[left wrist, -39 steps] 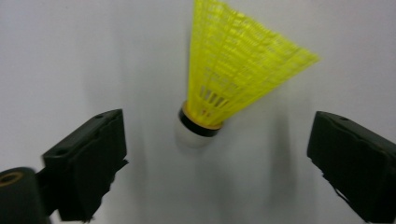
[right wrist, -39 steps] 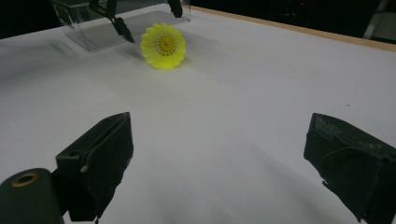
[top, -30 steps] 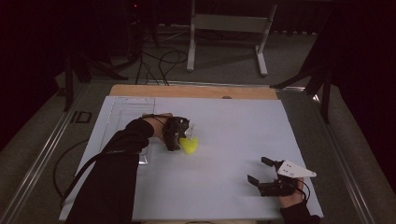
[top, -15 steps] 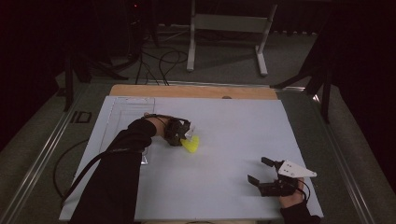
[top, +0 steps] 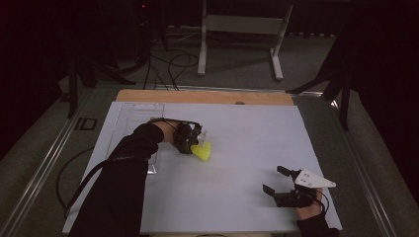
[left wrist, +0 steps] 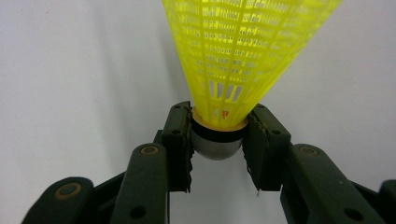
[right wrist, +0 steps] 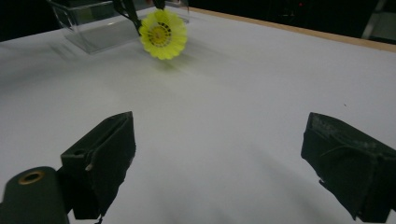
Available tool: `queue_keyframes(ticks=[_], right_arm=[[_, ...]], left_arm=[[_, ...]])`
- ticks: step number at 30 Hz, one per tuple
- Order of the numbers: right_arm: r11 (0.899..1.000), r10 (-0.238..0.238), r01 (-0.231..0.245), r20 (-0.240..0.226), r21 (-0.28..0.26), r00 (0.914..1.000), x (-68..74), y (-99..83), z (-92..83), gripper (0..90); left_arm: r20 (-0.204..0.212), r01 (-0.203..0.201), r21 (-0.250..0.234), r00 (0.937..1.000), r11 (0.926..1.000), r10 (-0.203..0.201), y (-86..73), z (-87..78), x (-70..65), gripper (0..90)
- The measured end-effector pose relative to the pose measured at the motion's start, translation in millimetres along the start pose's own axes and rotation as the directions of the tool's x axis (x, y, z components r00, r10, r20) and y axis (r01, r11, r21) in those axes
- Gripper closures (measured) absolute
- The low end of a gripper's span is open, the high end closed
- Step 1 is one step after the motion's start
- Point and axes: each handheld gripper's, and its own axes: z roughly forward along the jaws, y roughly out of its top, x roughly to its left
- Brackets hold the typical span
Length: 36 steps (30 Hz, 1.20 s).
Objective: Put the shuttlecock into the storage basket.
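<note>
Left gripper (left wrist: 218, 135) clamped on the shuttlecock (left wrist: 243, 56) at its rounded base, left of centre on the table (top: 247, 133). Right gripper (top: 276, 181) at the near right, jaws wide apart, holding nothing.

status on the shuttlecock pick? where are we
Done: the left gripper is shut on the yellow shuttlecock, jaws clamping its rounded cork end. In hand: it holds the shuttlecock low over the white table, beside a clear tray. Left: placing it; the destination isn't evident. The right gripper sits open and empty near the table's front right.
</note>
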Motion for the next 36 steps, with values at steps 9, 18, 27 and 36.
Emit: queue_keyframes(ticks=[9,18,27,36], right_arm=[[1.0,0.004,-0.004,0.02,0.024,0.9998,-1.0,0.6,0.0,9.9],[1.0,-0.005,0.005,0.022,0.021,0.9998,0.0,1.5,-0.5,9.9],[1.0,-0.003,0.003,0.018,0.018,0.9998,0.3,1.9,-0.4,9.9],[1.0,-0.008,0.008,0.017,0.017,0.9998,0.4,2.2,-0.3,9.9]], left_arm=[[0.067,0.092,-0.016,0.9936,0.9957,-0.09,3.4,-27.9,-4.5,64.8],[0.095,0.173,-0.042,0.9811,0.984,-0.169,2.5,-57.9,-14.9,64.8],[0.08,0.307,-0.058,0.95,0.95,-0.302,-3.6,-82.4,-20.7,64.7],[0.061,0.41,-0.02,0.911,0.912,-0.408,-18.6,-96.6,-28.8,64.7]])
